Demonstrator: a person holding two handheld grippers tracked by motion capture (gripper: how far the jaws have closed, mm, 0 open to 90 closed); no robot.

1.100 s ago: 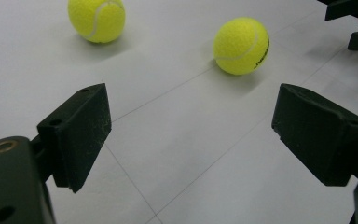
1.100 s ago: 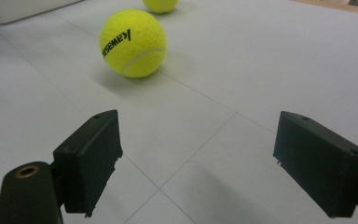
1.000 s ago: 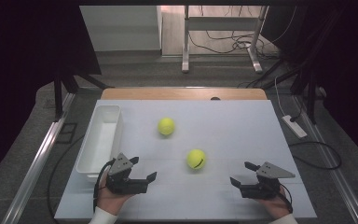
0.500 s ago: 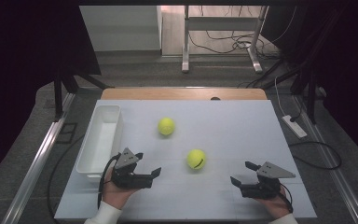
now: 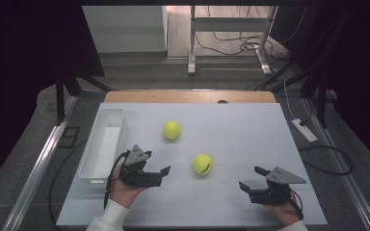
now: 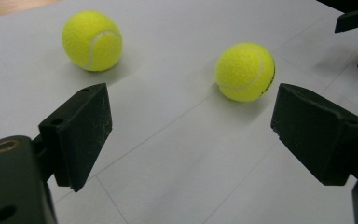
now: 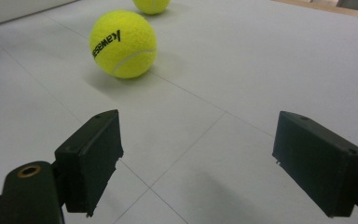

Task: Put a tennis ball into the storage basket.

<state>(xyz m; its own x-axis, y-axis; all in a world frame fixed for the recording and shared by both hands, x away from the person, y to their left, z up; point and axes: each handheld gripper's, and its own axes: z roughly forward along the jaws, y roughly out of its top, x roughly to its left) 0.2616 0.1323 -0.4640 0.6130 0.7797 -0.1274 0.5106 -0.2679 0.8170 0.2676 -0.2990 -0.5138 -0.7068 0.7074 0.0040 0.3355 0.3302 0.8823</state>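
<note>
My left gripper, jaws spread wide and empty, points at the nearer tennis ball on the white table; my right gripper waits open, holding nothing. A clipped approach could roll the ball away, perhaps toward the second tennis ball.

left gripper lies near the closer tennis ball; right gripper farther off
</note>
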